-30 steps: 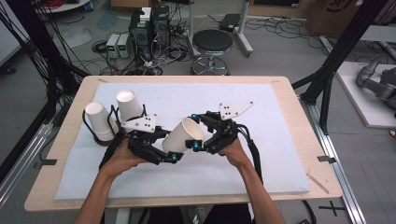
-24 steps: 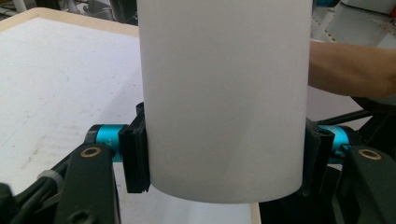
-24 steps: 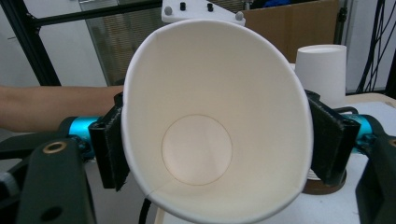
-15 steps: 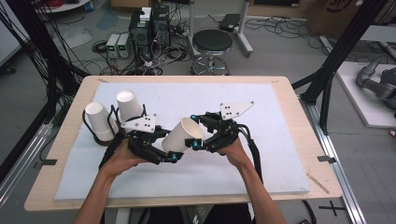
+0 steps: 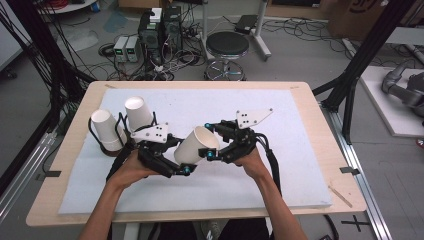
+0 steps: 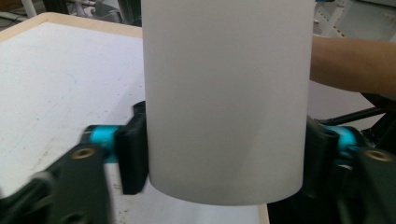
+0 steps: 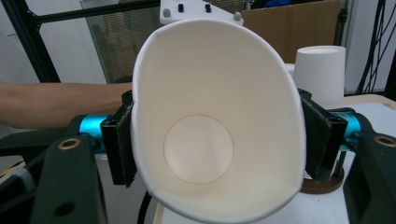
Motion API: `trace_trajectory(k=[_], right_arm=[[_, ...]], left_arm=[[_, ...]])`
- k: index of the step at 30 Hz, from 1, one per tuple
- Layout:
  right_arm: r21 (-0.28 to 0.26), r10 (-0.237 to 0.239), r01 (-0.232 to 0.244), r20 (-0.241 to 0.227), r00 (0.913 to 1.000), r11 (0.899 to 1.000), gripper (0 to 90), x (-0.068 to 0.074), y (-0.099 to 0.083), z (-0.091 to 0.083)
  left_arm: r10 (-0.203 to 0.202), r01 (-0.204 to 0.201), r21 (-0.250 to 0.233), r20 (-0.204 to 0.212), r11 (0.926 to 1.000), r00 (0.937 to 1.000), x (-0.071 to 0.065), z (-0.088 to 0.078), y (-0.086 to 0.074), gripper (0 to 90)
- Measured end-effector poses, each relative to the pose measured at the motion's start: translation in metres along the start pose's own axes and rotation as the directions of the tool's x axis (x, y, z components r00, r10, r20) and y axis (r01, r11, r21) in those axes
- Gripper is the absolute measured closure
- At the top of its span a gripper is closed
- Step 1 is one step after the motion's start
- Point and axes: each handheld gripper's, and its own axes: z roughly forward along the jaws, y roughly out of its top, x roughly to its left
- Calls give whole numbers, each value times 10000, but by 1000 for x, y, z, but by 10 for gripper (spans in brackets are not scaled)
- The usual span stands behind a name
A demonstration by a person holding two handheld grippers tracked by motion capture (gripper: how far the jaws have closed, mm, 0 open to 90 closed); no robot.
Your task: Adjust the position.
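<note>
Handover midair: right gripper (image 5: 212, 150) jaws just closing, squeezing paper cup (image 5: 196, 146) rim oval; left gripper (image 5: 181, 167) jaws just opening, pads beside cup base, letting go.

Robotics lab: table (image 5: 320, 130) with white foam mat inside black metal frame (image 5: 367, 60), computer towers (image 5: 160, 27) and cable tangle at 12 o'clock, stool (image 5: 227, 45), robot arm (image 5: 405, 90) at 3 o'clock.
</note>
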Motion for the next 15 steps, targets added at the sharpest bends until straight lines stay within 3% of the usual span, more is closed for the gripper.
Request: trace_trajectory(k=[2,5,10,15], right_arm=[[11,17,-17,27,10000,10000,285,0,0,-1],[38,-5,5,32,10000,10000,285,0,0,-2],[23,10,-10,87,10000,10000,287,0,1,-3],[44,36,-36,59,10000,10000,287,0,1,-4]], left_arm=[[-75,76,-74,159,9999,9998,2,0,-1,87],[-135,136,-113,77,9998,9999,2,1,-2,17],[-261,263,-129,169,9996,9995,3,-1,-2,17],[-215,214,-162,-38,9996,9998,2,-2,-2,17]])
